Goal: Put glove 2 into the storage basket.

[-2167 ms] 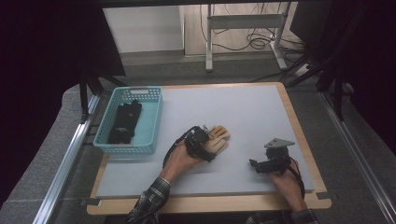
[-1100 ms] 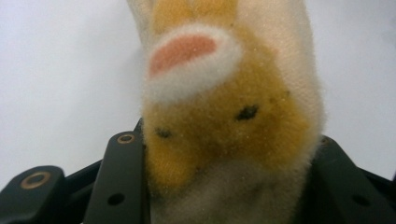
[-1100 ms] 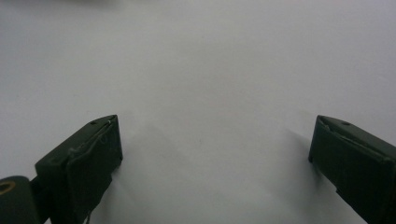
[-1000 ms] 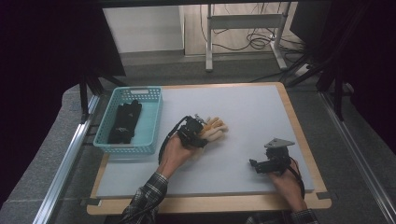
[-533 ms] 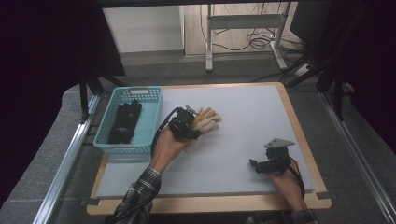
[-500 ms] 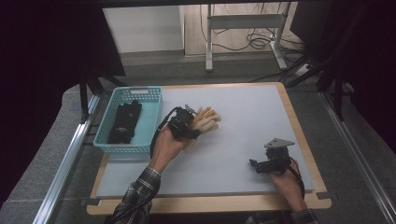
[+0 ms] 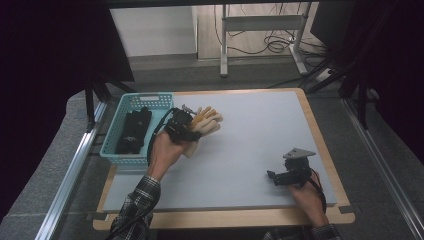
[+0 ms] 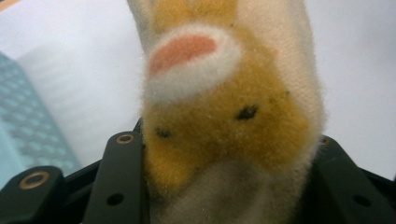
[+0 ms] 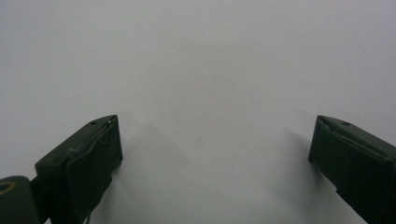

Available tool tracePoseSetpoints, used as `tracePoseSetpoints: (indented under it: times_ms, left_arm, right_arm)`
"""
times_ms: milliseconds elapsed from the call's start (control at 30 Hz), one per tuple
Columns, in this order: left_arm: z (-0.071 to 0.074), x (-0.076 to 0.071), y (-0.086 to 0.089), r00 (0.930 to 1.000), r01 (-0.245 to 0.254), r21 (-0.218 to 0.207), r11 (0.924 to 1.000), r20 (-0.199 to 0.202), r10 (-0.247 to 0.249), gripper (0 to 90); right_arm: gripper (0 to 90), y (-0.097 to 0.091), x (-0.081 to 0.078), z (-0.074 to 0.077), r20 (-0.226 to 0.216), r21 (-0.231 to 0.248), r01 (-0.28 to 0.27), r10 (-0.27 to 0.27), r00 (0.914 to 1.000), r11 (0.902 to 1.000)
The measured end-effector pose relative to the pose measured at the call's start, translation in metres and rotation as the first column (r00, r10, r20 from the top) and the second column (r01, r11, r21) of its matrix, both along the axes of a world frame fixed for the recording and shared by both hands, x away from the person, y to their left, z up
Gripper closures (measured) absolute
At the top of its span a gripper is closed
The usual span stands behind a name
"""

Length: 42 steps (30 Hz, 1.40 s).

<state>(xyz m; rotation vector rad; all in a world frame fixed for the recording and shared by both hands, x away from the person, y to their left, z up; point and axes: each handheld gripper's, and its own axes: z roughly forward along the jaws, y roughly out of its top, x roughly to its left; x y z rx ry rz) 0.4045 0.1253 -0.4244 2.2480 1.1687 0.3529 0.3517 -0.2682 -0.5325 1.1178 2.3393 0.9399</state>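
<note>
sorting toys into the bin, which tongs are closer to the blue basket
Left. The left tongs, clamped on the plush toy, are just beside the blue basket at its right wall. The right tongs rest open near the table's opposite front corner.

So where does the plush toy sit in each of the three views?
High view: plush toy left of centre, clamped in the left gripper, beside the blue basket.
Left gripper view: plush toy centre, close up between the black jaws.
Right gripper view: not in it.
Shared landmark: the blue basket, at the left edge of the left gripper view.
</note>
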Motion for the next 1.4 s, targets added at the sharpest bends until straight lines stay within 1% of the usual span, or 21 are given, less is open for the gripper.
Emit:
tracePoseSetpoints:
  times_ms: [433,633,733,833,967,1100,1233,1333,1400]
  left_arm:
    - [0.011,0.003,0.028,0.9976,-0.069,0.009,0.9976,0.009,0.069,53.5]
    - [0.015,0.005,0.042,0.9942,-0.107,0.014,0.9942,0.015,0.107,53.5]
    - [0.017,0.006,0.050,0.9914,-0.130,0.005,0.9916,0.017,0.129,53.5]
    - [0.018,0.006,0.060,0.9886,-0.150,0.004,0.9887,0.016,0.150,53.4]
    - [0.018,0.007,0.073,0.9824,-0.186,0.009,0.9824,0.016,0.186,53.3]
    - [0.017,0.010,0.087,0.9732,-0.230,0.012,0.9732,0.016,0.229,53.1]
    - [0.015,0.012,0.098,0.9629,-0.270,0.023,0.9626,0.013,0.270,53.0]
    - [0.012,0.014,0.107,0.9546,-0.298,0.022,0.9544,0.008,0.298,52.9]
    - [0.010,0.016,0.112,0.9477,-0.319,0.021,0.9475,0.006,0.319,52.8]
  right_arm:
    - [2.4,0.000,0.000,0.000,0.000,0.000,0.000,0.000,1.0000,1.0000]
    - [2.4,0.000,0.000,0.000,0.000,0.001,0.000,0.000,1.0000,1.0000]
    - [2.4,0.000,0.000,0.000,0.000,0.000,0.000,0.000,1.0000,1.0000]
    - [2.5,0.000,0.000,0.000,0.000,0.000,0.000,0.000,1.0000,1.0000]
    - [2.4,0.000,0.000,0.000,0.000,0.000,0.000,0.000,1.0000,1.0000]
    - [2.5,0.000,0.000,0.000,0.000,0.000,0.000,0.000,1.0000,1.0000]
    - [2.4,0.000,0.000,0.000,0.000,0.000,0.000,0.000,1.0000,1.0000]
    - [2.4,0.000,0.000,0.000,0.000,0.000,0.000,0.000,1.0000,1.0000]
    - [2.4,0.000,0.000,0.000,0.000,0.000,0.000,0.000,1.0000,1.0000]
